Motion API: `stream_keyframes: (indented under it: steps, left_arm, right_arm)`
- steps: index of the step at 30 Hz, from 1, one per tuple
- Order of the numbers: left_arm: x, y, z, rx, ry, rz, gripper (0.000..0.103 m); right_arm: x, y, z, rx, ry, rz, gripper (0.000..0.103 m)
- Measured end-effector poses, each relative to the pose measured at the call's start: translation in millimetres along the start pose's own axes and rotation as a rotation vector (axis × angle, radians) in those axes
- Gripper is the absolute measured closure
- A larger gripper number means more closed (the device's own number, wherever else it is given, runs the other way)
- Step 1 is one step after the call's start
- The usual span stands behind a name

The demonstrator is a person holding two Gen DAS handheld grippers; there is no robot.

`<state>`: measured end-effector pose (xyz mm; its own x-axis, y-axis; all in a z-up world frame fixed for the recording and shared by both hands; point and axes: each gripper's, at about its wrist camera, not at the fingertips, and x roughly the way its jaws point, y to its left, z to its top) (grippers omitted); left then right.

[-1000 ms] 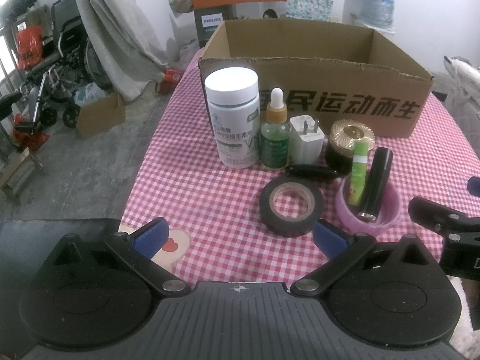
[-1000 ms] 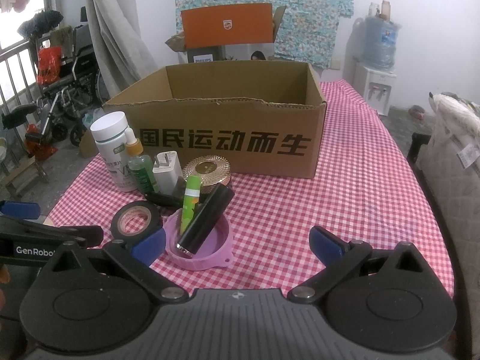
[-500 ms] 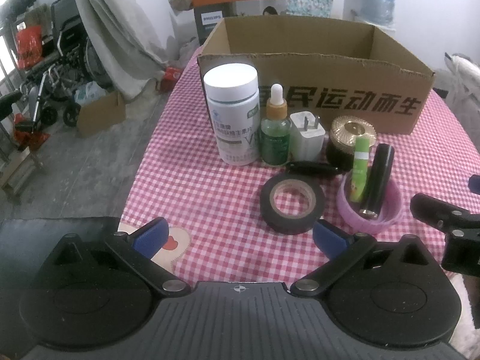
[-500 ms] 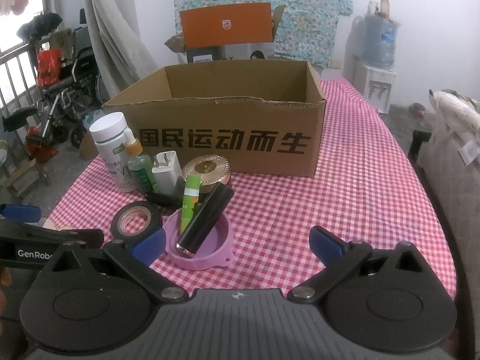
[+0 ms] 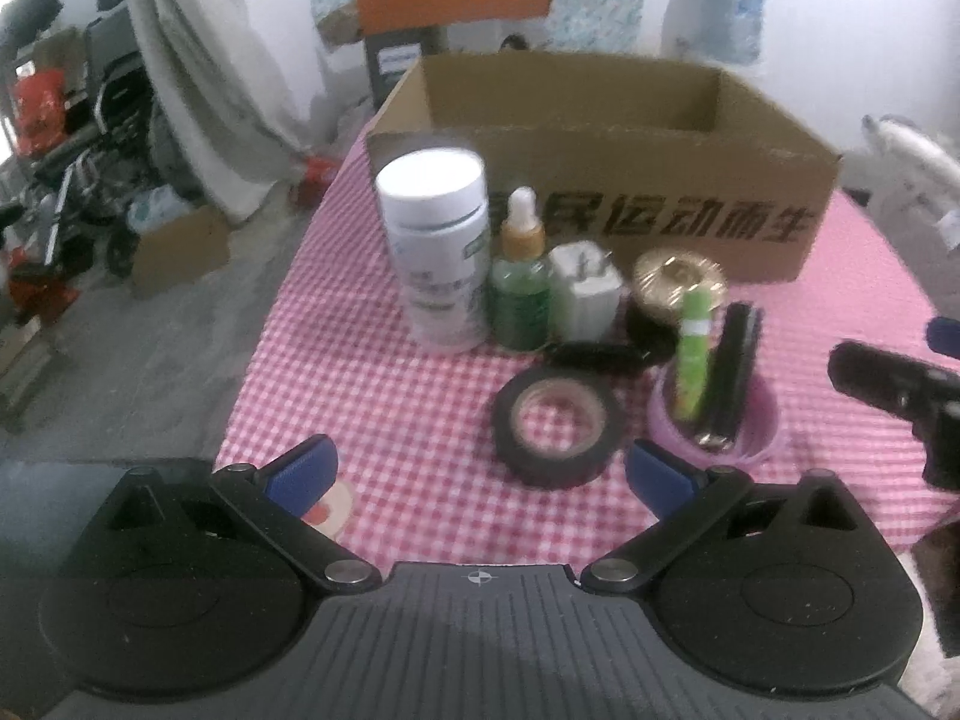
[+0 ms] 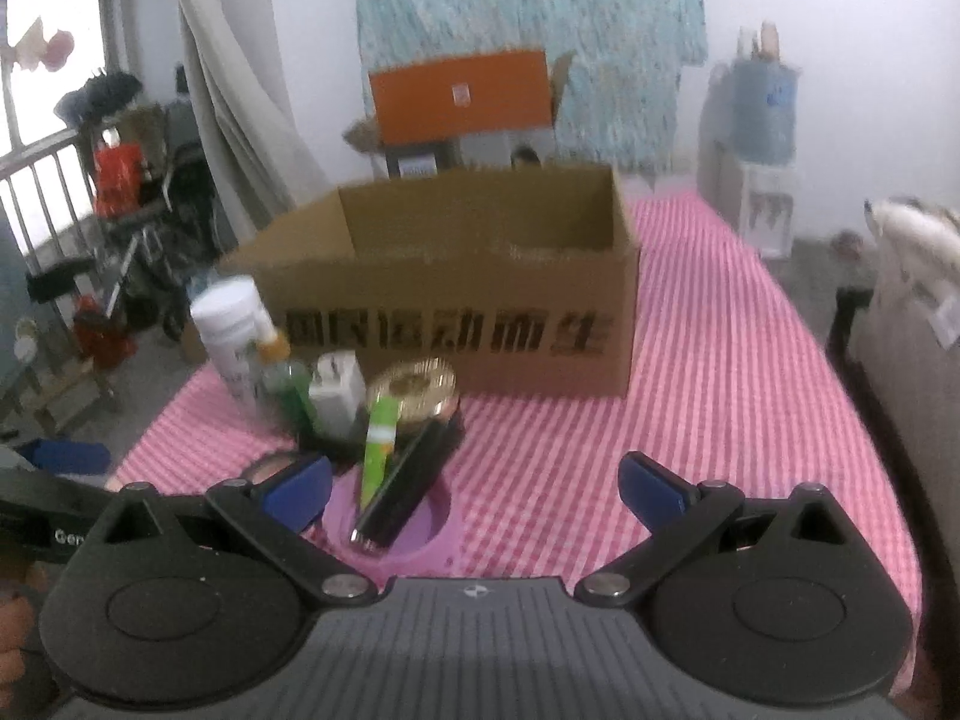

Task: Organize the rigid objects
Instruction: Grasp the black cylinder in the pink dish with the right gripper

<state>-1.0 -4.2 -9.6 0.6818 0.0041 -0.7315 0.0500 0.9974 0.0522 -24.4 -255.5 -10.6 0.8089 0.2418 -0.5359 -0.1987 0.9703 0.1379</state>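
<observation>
While your left gripper (image 5: 477, 471) holds back at the near edge of the checked tablecloth (image 5: 384, 396), its blue fingers spread wide and empty, your right gripper (image 6: 474, 483) has pushed in on the pink cup (image 6: 420, 531), which sat further ahead of it a second ago and now lies just in front of the left fingertip, with the view blurred by the move. Its fingers are also wide apart and grip nothing. Leaning in that cup are a green tube (image 6: 379, 450) and a black cylinder (image 6: 402, 495). Just behind stand a gold-lidded jar (image 5: 678, 276), a white plug (image 5: 585, 288), a green dropper bottle (image 5: 521, 282) and a white pill bottle (image 5: 438, 252), with a roll of black tape (image 5: 555, 429) lying flat on the cloth beside the cup. None of these has shifted in that time. Beyond them the open cardboard box (image 5: 600, 138) waits; what its floor holds cannot be seen from here. You appear to be lining up your right side for the first pick, most likely the cup or one of the two sticks in it, so the sorting looks barely begun.
</observation>
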Motion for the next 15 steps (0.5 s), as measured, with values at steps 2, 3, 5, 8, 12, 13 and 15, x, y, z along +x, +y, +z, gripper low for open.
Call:
stream_keyframes:
  steps: [2,3,5,8,12,13,15]
  left_arm:
    - [-4,0,0,0.001,-0.046,-0.053,0.000]
    - [-5,-1,1,0.000,-0.061,-0.079,0.000]
    - [-8,-3,3,0.005,-0.087,-0.131,0.002]
    - [-10,-10,7,0.026,-0.110,-0.188,0.007]
    - [-8,-27,11,0.087,-0.111,-0.250,0.018]
    - [-7,-31,13,0.105,-0.105,-0.264,0.025]
    - [-2,-40,14,0.134,-0.088,-0.287,0.031]
  right_arm:
    - [-2,-9,4,0.015,-0.023,0.045,0.000]
    - [-3,-13,7,0.032,-0.030,0.077,0.000]
    - [-1,-26,12,0.096,-0.035,0.161,0.000]
    - [9,-42,19,0.195,-0.010,0.254,0.005]
    - [31,-59,22,0.296,0.036,0.315,0.019]
    - [38,-62,22,0.318,0.048,0.328,0.022]
    - [53,-70,20,0.368,0.085,0.359,0.028]
